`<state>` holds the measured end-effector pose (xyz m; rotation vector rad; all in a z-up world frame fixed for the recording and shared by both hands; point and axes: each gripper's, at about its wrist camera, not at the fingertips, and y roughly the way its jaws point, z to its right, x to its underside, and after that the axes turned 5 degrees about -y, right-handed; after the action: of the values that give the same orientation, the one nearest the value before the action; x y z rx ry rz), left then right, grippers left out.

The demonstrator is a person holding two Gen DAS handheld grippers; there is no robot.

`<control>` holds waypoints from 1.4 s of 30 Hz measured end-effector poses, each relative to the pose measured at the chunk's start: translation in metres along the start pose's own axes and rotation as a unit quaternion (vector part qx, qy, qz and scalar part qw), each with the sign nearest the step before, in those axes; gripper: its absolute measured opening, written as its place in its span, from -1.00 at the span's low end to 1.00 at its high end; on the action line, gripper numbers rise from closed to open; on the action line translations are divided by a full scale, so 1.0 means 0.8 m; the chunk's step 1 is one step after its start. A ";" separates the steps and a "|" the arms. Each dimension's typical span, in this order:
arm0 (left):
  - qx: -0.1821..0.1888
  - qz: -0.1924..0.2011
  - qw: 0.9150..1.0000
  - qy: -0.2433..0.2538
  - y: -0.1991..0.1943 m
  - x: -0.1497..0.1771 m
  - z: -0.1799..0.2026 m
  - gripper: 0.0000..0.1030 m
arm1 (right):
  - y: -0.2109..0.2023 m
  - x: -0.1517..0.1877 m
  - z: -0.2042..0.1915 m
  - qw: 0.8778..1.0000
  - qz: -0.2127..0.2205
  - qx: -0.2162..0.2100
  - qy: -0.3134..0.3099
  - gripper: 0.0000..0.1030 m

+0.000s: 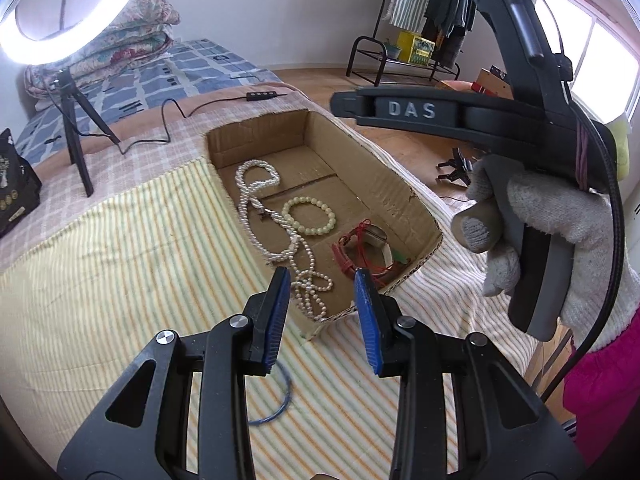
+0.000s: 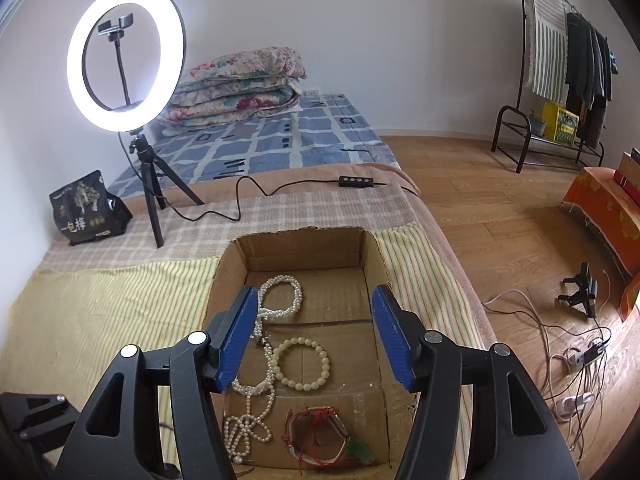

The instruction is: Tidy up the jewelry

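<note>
On the bed (image 2: 120, 308), atop a striped cloth, sits an open cardboard box (image 2: 236, 264) holding the jewelry: a long pearl necklace (image 2: 280, 300) along its left side, a cream bead bracelet (image 2: 302, 364) near the middle, and a red-corded bangle (image 2: 316, 436) at the near end. The right tool (image 2: 316, 340) hangs over the box, spread wide and holding nothing. The left tool (image 1: 322, 308) hovers by the box's near corner, also wide and empty; a blue ring (image 1: 276, 400) lies on the cloth beneath it. A gloved hand (image 1: 552, 248) grips the right tool's handle. A ring light (image 2: 126, 56) stands on a tripod behind the box.
</note>
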<state>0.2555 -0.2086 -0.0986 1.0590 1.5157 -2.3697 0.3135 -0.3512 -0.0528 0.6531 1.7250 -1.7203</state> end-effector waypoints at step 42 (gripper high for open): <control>-0.039 -0.068 0.996 -0.036 -0.065 0.125 -0.168 -0.36 | -0.031 0.148 -0.186 0.955 -0.119 -0.173 -0.211 0.28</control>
<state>0.2222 -0.0457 -0.1551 0.8717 1.6898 -2.3841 0.2022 -0.2127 -0.1248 -0.0815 1.7738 -1.5107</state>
